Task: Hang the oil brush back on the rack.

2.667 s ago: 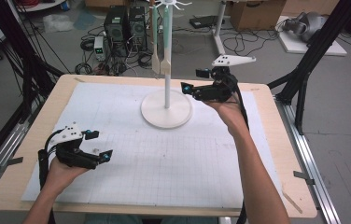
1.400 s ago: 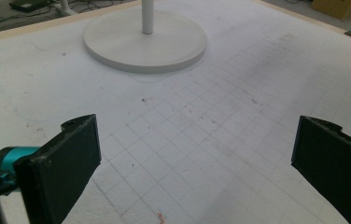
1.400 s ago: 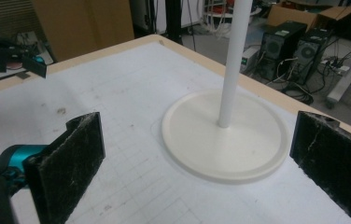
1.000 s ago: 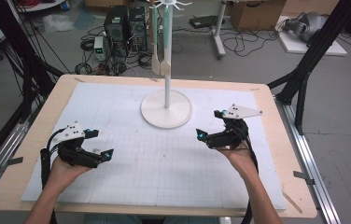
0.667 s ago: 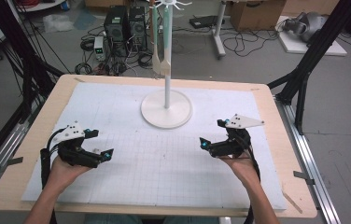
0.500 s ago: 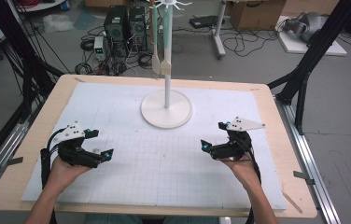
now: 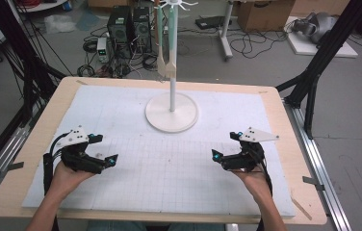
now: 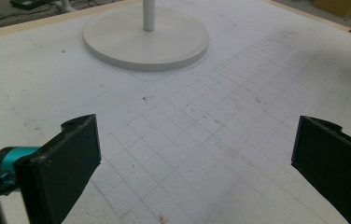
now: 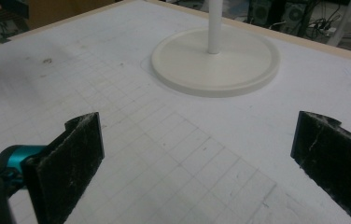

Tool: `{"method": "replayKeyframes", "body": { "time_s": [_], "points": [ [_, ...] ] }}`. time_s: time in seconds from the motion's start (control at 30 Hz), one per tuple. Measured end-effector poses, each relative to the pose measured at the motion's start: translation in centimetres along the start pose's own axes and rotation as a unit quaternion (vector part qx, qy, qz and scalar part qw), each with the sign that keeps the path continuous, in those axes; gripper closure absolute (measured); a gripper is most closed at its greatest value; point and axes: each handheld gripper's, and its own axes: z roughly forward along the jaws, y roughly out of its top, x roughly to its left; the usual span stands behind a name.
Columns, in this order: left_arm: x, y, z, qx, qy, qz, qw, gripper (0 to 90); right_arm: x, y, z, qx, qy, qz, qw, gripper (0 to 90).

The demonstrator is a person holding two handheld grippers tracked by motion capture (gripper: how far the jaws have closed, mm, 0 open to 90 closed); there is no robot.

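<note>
Two empty grippers rested low on the mat, the job at the stand looking finished.

The right gripper [image 7: 228, 157] had drawn back from the white stand [image 7: 171, 111] to the near right of the gridded mat [image 7: 179, 163], jaws spread wide on nothing; the left gripper [image 7: 97, 156] had not budged, jaws likewise apart; two wooden utensils [image 7: 165, 62] hung from the stand's top, at the far middle of the table [image 7: 20, 163].
</note>
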Motion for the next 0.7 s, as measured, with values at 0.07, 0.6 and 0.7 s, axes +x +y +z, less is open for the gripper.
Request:
{"method": "replayKeyframes", "body": {
  "time_s": [0.07,0.6,0.7],
  "points": [
    [0.0,0.0,0.0,0.002,-0.002,0.0,1.0,1.8,-0.1,-0.2,-0.2,0.0,-0.002,-0.002,1.0,1.2],
    [0.0,-0.2,0.3,0.001,-0.002,-0.002,1.0,1.7,-0.5,-2.1,-0.6,0.002,-0.003,0.016,0.9999,1.2],
    [0.1,-0.2,0.1,0.0,-0.002,-0.002,1.0,1.7,-0.5,-2.0,-0.6,0.0,-0.004,0.016,0.9999,1.2]
  ]
}}
